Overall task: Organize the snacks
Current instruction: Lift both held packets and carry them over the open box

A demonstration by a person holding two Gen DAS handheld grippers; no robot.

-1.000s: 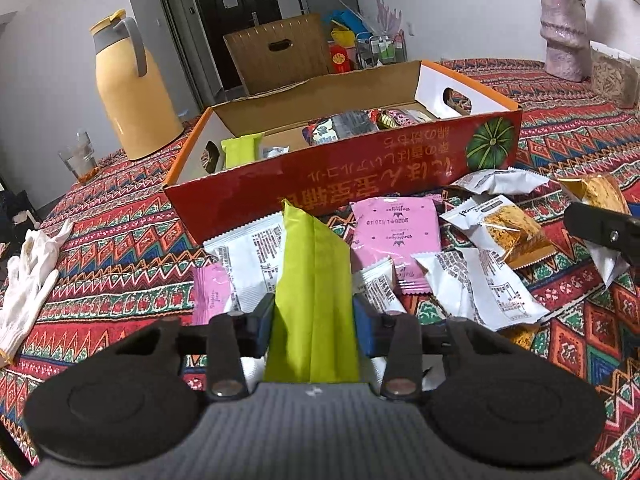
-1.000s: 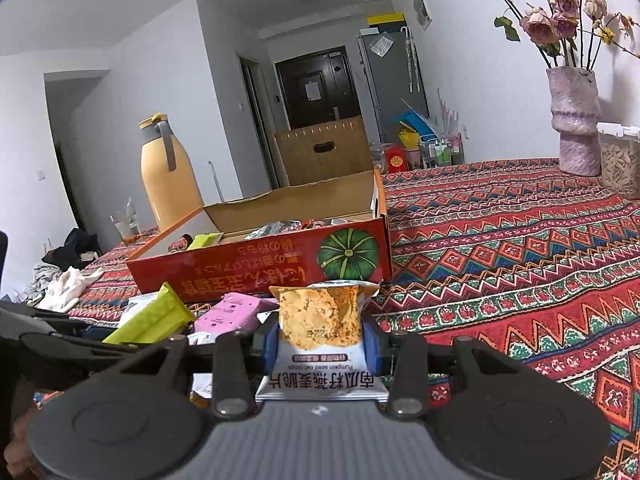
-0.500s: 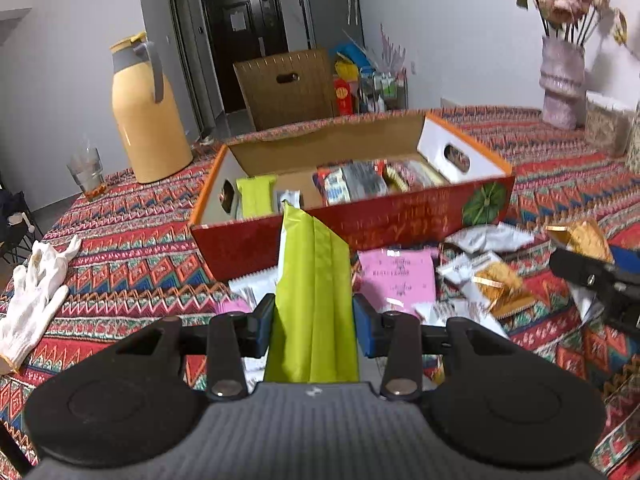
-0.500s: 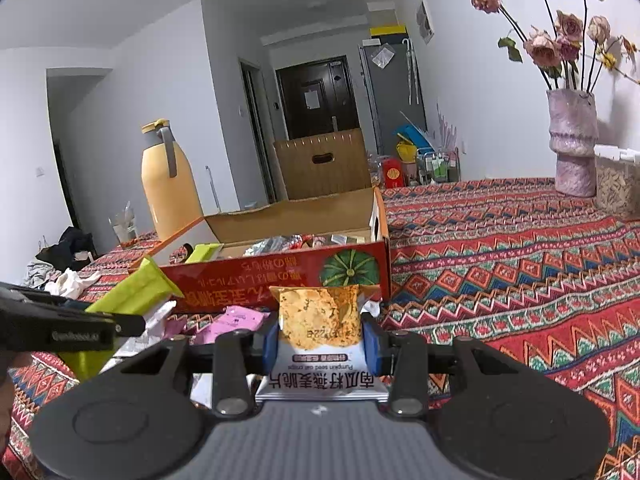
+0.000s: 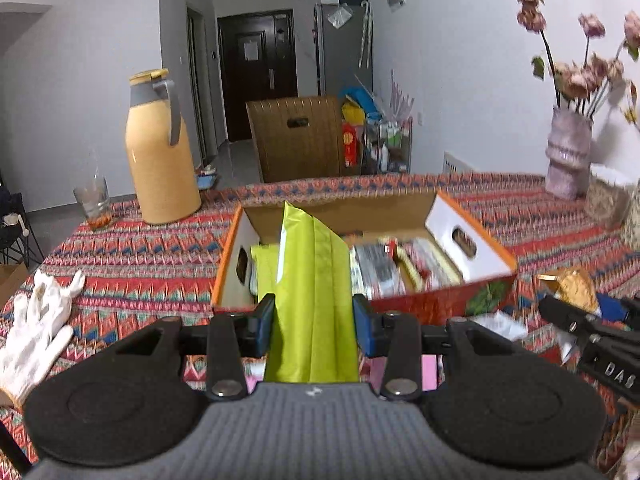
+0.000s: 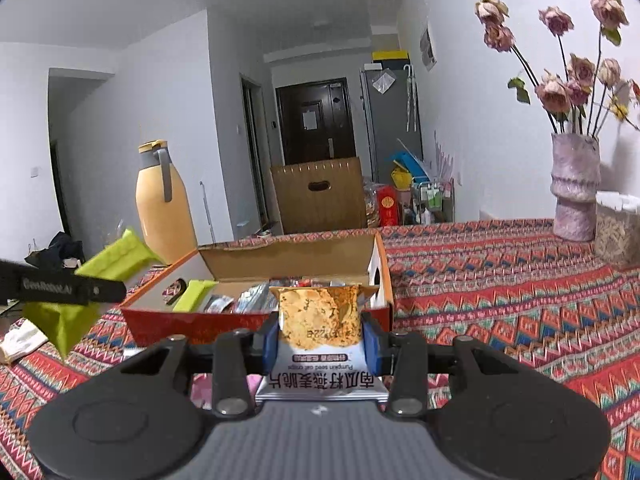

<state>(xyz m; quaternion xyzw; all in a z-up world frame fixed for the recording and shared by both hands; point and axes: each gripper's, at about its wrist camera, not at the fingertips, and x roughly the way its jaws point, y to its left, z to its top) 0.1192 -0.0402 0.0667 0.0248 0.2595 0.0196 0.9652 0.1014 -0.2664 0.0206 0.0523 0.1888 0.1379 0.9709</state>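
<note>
Snack packet (image 6: 320,344) – "Pumpkin seed oat crisps", poss. "22g".

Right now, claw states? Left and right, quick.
Left claw: closed on the green packet.
Right claw: closed on the pumpkin seed crisp packet.

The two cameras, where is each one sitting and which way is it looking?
Left wrist view: sits on the left gripper, looking along its fingers, which clamp a green packet, toward the open snack box; the right gripper's tip shows at the right edge.
Right wrist view: sits on the right gripper, which clamps a pumpkin seed crisp packet, facing the same box; the left gripper shows at the left edge.
Shared: the box, yellow thermos, flower vase, patterned tablecloth and dark door.
</note>
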